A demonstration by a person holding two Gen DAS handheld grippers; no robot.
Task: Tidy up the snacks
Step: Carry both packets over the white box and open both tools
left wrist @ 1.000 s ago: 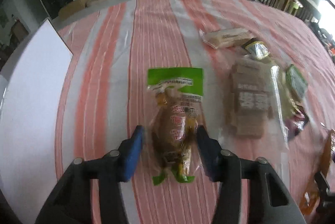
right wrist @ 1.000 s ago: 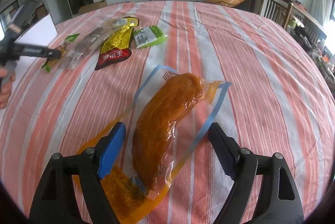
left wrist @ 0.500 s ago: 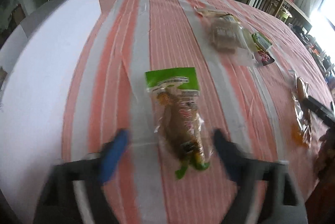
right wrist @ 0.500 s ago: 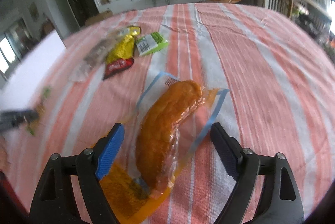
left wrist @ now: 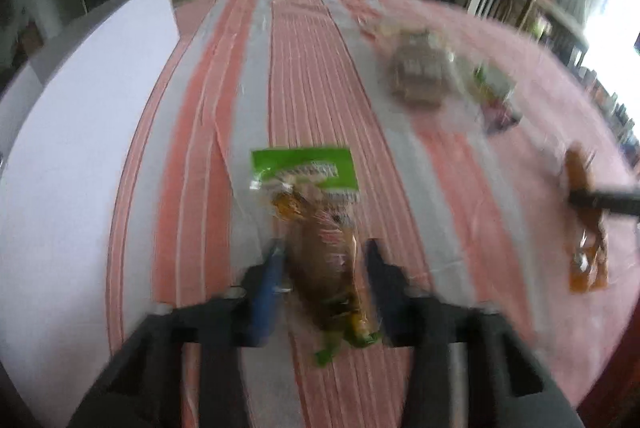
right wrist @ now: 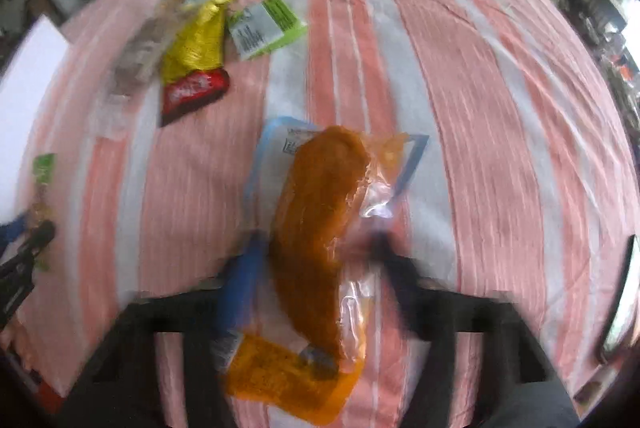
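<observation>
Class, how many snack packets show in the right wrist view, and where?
5: orange sausage packet between the closing jaws; yellow-red packet upper left; green-white packet beside it; blurred clear packet left of those; green-topped packet far left. Blur may hide another.

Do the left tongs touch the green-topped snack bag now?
Touching. The left wrist view shows the left tongs shut, both pads against the green-topped snack bag.

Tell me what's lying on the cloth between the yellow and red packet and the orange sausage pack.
Nothing: in the right wrist view only bare striped tablecloth separates the yellow and red packet from the orange sausage pack.
</observation>
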